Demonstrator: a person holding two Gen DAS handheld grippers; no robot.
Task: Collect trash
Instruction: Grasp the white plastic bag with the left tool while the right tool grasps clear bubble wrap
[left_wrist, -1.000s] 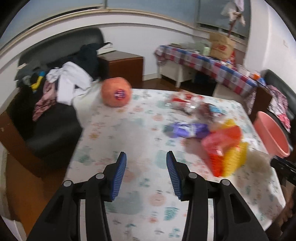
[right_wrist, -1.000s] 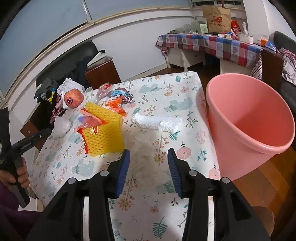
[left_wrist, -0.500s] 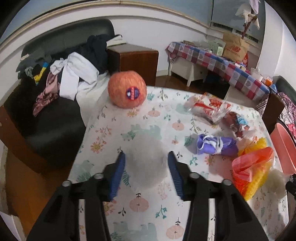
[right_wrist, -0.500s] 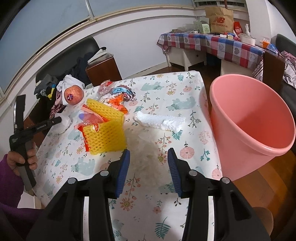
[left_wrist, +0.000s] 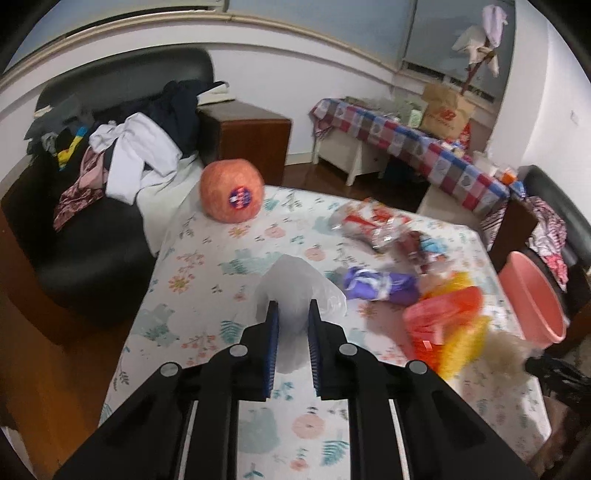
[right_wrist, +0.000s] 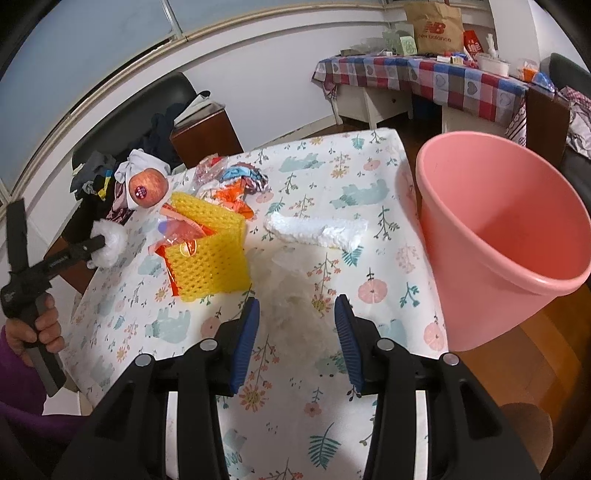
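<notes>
left gripper (left_wrist: 291, 325) jaws have just been closing, now clamped on a white crumpled plastic wad (left_wrist: 295, 291), pads pressing both its sides; the wad bulges out past the tips, near the table's left edge. in the right wrist view the same wad (right_wrist: 109, 240) shows as a fluffy white ball at the tip of that gripper, and the hand (right_wrist: 40, 328) gripping the handle is cut off by the frame edge.

right gripper (right_wrist: 297, 317) part open, a whitish translucent clump (right_wrist: 295, 291) lies on the floral tablecloth (right_wrist: 288, 424) between its jaws; can't tell if the pads touch it, outline is faint and blurred.

past it, mid table: yellow foam net (right_wrist: 210, 258) with an orange-red wrapper (right_wrist: 173, 236) partly under it, print not readable. white foam strip (right_wrist: 317, 230) beside it. pink bucket (right_wrist: 498, 229) off the table's right edge, its base hidden.

further: purple wrapper (left_wrist: 380, 284), clear and red wrappers (left_wrist: 373, 221), all motion-blurred. round fruit (left_wrist: 232, 195) in an orange net at the far left corner, its round sticker too small to read.

far back: checked-cloth side table (right_wrist: 424, 74) with a brown paper bag (right_wrist: 434, 27) printed "new balance".
</notes>
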